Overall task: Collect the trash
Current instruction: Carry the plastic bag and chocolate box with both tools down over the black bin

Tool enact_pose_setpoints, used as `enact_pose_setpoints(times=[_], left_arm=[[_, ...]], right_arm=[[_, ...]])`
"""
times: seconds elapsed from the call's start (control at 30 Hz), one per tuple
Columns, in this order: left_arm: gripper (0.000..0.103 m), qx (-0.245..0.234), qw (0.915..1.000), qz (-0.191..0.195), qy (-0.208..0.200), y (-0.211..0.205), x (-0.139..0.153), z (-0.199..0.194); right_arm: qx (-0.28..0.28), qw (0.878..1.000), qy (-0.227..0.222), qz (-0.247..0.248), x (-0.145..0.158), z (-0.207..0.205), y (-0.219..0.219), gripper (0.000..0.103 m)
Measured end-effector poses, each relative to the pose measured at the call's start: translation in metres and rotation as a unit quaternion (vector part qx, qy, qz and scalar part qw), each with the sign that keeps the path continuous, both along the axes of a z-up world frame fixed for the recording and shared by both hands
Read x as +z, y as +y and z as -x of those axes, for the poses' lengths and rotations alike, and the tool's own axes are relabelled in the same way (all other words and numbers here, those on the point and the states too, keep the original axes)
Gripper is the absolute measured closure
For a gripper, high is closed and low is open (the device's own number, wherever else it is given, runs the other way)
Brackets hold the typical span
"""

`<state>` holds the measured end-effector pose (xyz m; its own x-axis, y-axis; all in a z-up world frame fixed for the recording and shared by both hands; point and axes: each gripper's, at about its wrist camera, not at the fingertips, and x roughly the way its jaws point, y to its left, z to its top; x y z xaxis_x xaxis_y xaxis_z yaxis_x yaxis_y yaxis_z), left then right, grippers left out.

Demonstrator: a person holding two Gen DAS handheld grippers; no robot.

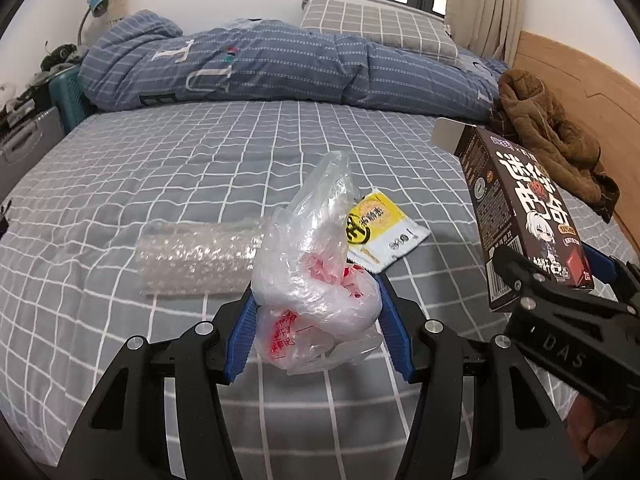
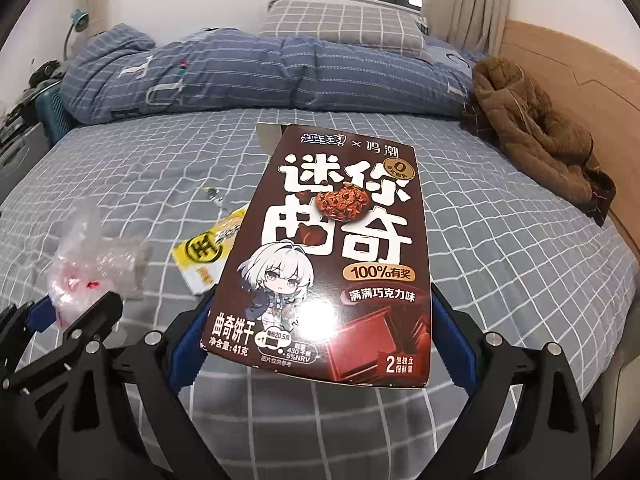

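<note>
My left gripper (image 1: 316, 308) is shut on a crumpled clear plastic bag (image 1: 316, 264) with red print, held above the checked bed sheet (image 1: 180, 152). My right gripper (image 2: 320, 320) is shut on a brown cookie box (image 2: 332, 248), its blue pads pressing both long sides; the box's top flap is open. In the left wrist view the same box (image 1: 516, 216) hangs at the right in the right gripper (image 1: 556, 280). A roll of bubble wrap (image 1: 196, 256) and a yellow and white sachet (image 1: 380, 232) lie on the sheet beyond the bag. The right wrist view shows the bag (image 2: 76, 268) at the left.
A folded blue quilt (image 1: 260, 64) and a checked pillow (image 1: 380, 28) lie along the far side of the bed. A brown jacket (image 1: 552, 136) sits by the wooden headboard (image 1: 592, 92) at right. Suitcases and clutter (image 1: 36, 120) stand beyond the left edge.
</note>
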<state>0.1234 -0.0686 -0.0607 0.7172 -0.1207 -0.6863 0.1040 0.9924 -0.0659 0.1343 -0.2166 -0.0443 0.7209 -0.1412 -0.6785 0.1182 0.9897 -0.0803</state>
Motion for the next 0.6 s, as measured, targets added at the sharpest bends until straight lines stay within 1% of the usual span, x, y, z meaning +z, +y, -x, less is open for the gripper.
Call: enact_pose_setpoints(times=[0.23,0.37,0.6], left_arm=[[0.048,0.002,0.9999,-0.015,-0.003,0.005,0.006,0.030],[0.048,0.007,0.9999,-0.013,0.001,0.012,0.006,0.047],[0.048,0.006,0.9998,-0.009,0.014,0.019,0.003,0.082]], right_arm=[[0.001,1.000,-0.009,0.000,0.010,0.028,-0.001,0.012],[0.000,1.000,-0.010,-0.004,0.013,0.051,-0.004,0.012],[0.005,1.000,-0.001,-0.009,0.009,0.088,-0.005,0.012]])
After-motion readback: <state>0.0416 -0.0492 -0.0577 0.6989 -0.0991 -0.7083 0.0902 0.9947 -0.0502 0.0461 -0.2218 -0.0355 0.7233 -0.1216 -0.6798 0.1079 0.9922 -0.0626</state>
